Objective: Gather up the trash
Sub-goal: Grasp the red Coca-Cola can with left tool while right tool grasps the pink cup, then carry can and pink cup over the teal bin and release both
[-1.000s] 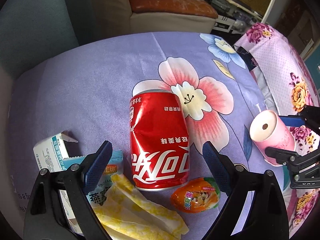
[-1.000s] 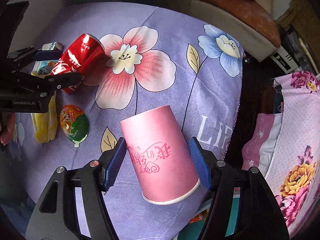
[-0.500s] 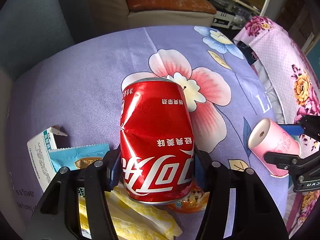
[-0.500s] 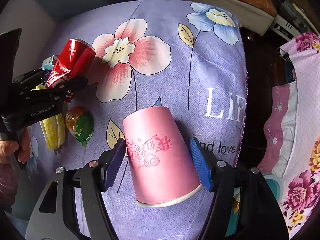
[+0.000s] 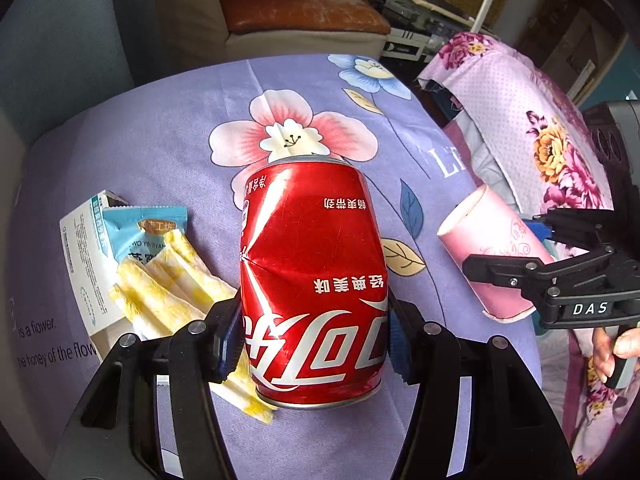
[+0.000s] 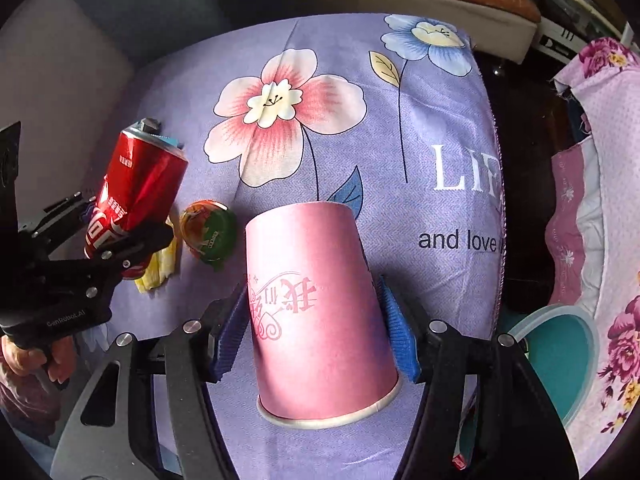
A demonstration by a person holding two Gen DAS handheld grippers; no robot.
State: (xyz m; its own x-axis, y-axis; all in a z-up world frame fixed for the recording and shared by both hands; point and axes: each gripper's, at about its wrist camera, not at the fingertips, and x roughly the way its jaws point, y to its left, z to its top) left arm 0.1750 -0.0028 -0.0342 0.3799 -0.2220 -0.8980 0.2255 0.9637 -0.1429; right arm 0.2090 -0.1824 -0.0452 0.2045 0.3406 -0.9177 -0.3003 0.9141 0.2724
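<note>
Since the earlier frame, left gripper [image 5: 314,338] closes on and lifts dented red can [image 5: 314,280]; right gripper [image 6: 316,334] clamps pink paper cup [image 6: 316,312].

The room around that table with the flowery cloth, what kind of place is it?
Most likely a lived-in home, probably a living room. A cushioned sofa stands behind the table's purple floral cloth, a pink flowered cover is draped beside it, and snack trash like a cola can lies about.

Brown-cushioned sofa [image 5: 296,12] (daylit) behind
</note>
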